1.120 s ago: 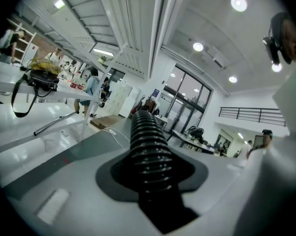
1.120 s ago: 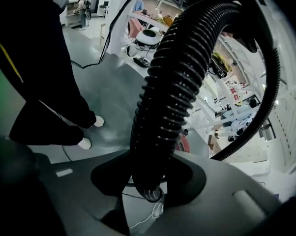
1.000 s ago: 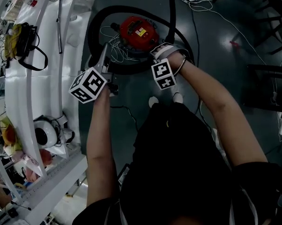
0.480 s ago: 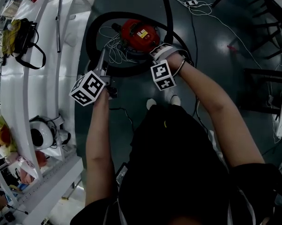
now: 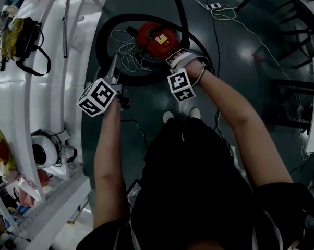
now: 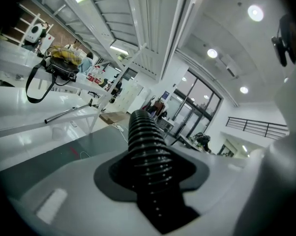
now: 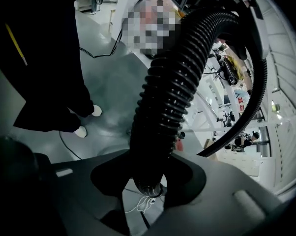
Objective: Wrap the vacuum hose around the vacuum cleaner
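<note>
Upper centre of the frame: the red vacuum cleaner (image 5: 156, 39) sits on the floor (image 5: 240, 61) inside a loop of black hose (image 5: 106, 31). My right gripper (image 5: 181, 61) has its fingers clamped on the hose beside the machine, apparently to steer the coil. My left gripper (image 5: 115, 77) is opening its fingers around another stretch, probably to regrip.
</note>
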`<state>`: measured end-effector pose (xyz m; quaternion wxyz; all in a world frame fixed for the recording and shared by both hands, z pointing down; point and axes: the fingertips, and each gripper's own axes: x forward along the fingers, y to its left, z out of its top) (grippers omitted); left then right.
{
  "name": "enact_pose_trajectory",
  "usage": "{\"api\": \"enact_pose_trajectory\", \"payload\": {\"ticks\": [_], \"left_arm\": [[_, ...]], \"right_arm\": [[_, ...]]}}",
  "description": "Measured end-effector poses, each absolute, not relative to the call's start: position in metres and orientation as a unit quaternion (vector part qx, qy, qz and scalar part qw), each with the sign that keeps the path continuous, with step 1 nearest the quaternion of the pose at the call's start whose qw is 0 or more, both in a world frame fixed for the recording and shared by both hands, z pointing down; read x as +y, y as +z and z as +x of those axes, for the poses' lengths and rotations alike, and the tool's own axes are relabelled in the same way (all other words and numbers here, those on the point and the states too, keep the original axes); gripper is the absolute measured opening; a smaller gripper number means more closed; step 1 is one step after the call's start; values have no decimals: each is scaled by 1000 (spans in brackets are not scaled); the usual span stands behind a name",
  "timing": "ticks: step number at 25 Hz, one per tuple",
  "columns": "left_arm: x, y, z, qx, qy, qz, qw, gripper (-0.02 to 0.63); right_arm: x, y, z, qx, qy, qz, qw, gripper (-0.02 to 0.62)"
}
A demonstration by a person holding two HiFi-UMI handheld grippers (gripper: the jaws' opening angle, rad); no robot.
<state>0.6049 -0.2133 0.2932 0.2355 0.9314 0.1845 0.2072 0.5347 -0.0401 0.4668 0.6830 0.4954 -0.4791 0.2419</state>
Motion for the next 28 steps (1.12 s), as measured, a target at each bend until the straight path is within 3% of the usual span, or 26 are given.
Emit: {"api": "enact_pose_trajectory", "payload": {"ticks": [28], "left_arm": [[-187, 345, 598, 171, 286, 895, 295, 244]], "right_arm": [[9, 456, 552, -490, 162, 374, 771, 173]]}}
